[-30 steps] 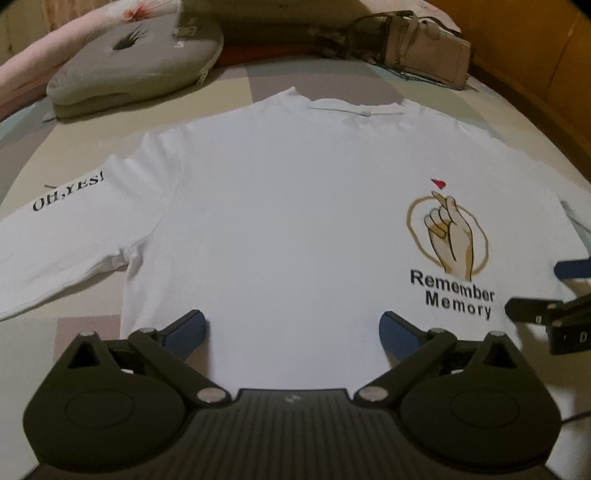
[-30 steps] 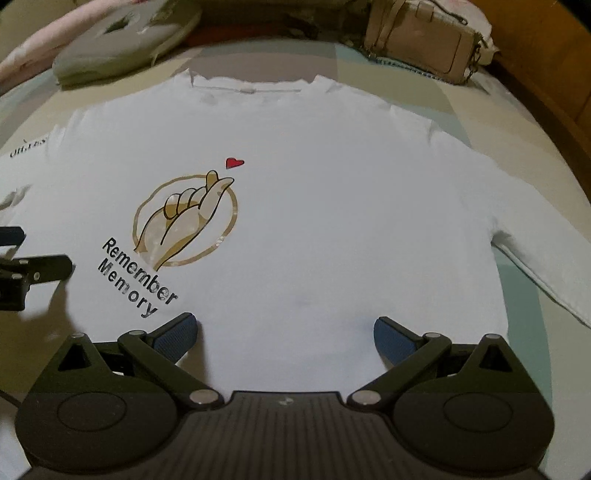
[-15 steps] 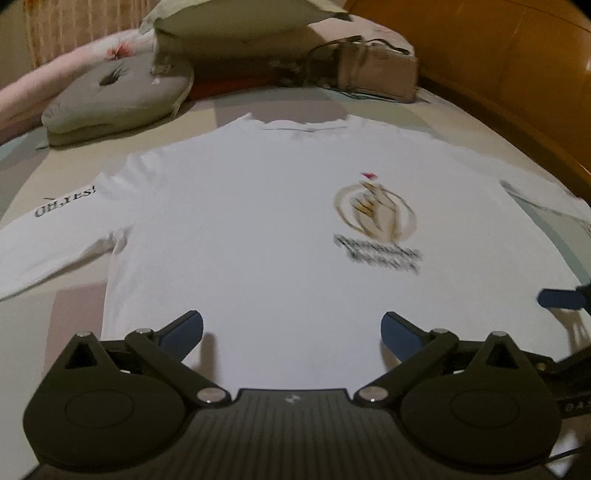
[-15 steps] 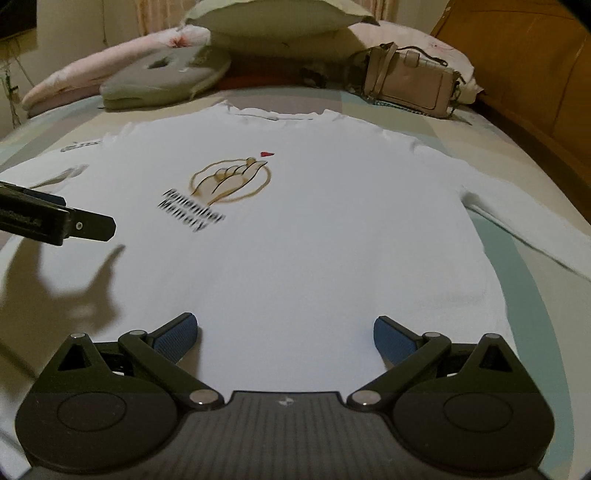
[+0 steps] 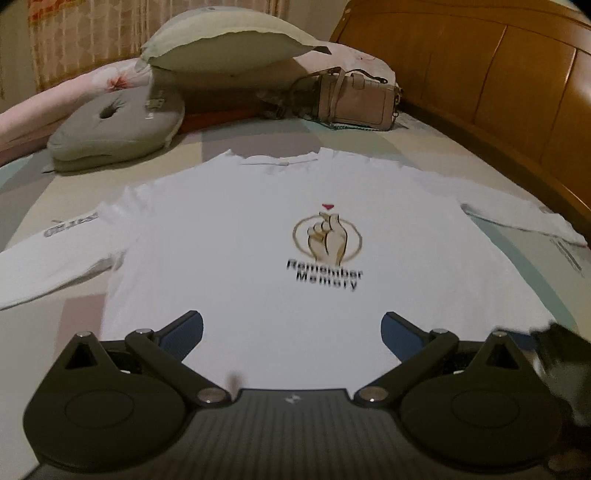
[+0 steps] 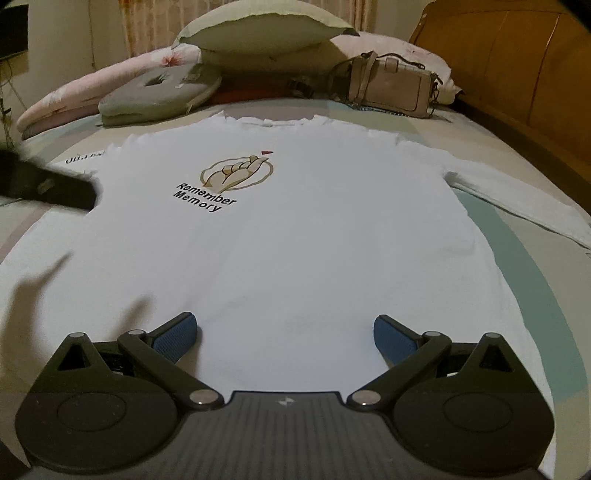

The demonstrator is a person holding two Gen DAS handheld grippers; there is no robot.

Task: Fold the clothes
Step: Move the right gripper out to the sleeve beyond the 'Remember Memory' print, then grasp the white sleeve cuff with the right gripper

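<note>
Currently both claws spread wide, holding nothing, hovering over the shirt's hem at the near edge of the bed.

Left gripper (image 5: 291,328): blue pads (image 5: 184,330) well apart, nothing between them, white fabric below. Right gripper (image 6: 284,332): same, jaws wide, empty. Left gripper also shows blurred at the left edge of the right wrist view; a dark blurred shape at the right edge of the left wrist view looks like the right one, can't confirm. White long-sleeve shirt (image 6: 295,229) lies flat, front up, unfolded, mid-bed (image 6: 524,266), collar toward the far edge, sleeves out to both sides. "Remember Memory" print (image 5: 327,251) on the chest, blurred lettering on the left-side sleeve. Far edge: grey ring cushion (image 5: 114,129), pillow (image 6: 258,26), beige handbag (image 6: 391,86). Wooden headboard (image 5: 498,74) along the right side.
</note>
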